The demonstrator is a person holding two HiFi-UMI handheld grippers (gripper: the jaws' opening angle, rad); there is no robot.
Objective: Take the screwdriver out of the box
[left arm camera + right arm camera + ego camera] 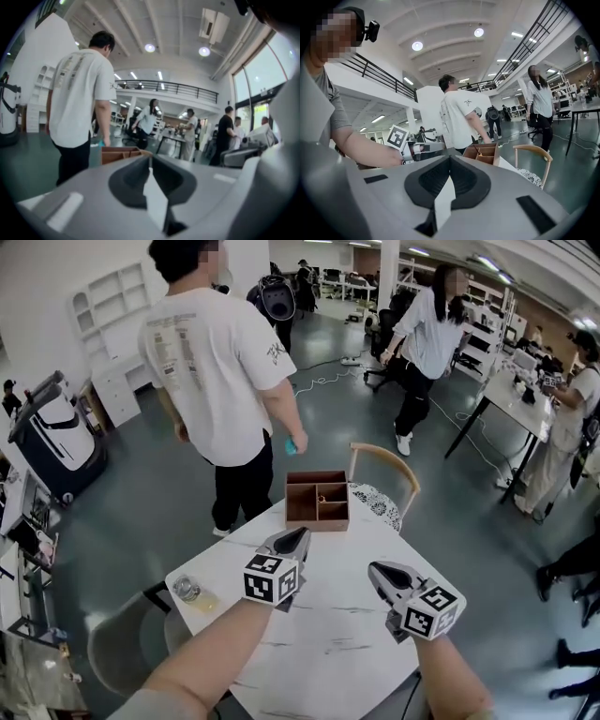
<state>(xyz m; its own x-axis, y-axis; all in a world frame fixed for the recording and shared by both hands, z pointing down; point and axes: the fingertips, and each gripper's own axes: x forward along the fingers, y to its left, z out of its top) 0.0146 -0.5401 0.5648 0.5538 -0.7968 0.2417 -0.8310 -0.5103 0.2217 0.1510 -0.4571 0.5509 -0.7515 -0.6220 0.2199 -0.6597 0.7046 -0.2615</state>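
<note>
A brown wooden box (317, 500) with several compartments stands at the far edge of the white table (328, 634). A small yellowish item lies in one compartment; in the right gripper view it reads as a thin-shafted screwdriver (479, 152) leaning inside the box (487, 153). My left gripper (298, 534) hovers just short of the box's near left corner, jaws shut and empty. My right gripper (375, 570) is lower and to the right, also shut on nothing. The box (117, 153) shows just beyond the left gripper (151, 157). The right gripper (450, 157) points at the box.
A person in a white T-shirt (220, 362) stands just beyond the table's far left. A wooden-backed chair (384, 465) with a patterned cushion sits behind the box. A small glass jar (187, 591) rests on the table's left corner. Other people walk farther off.
</note>
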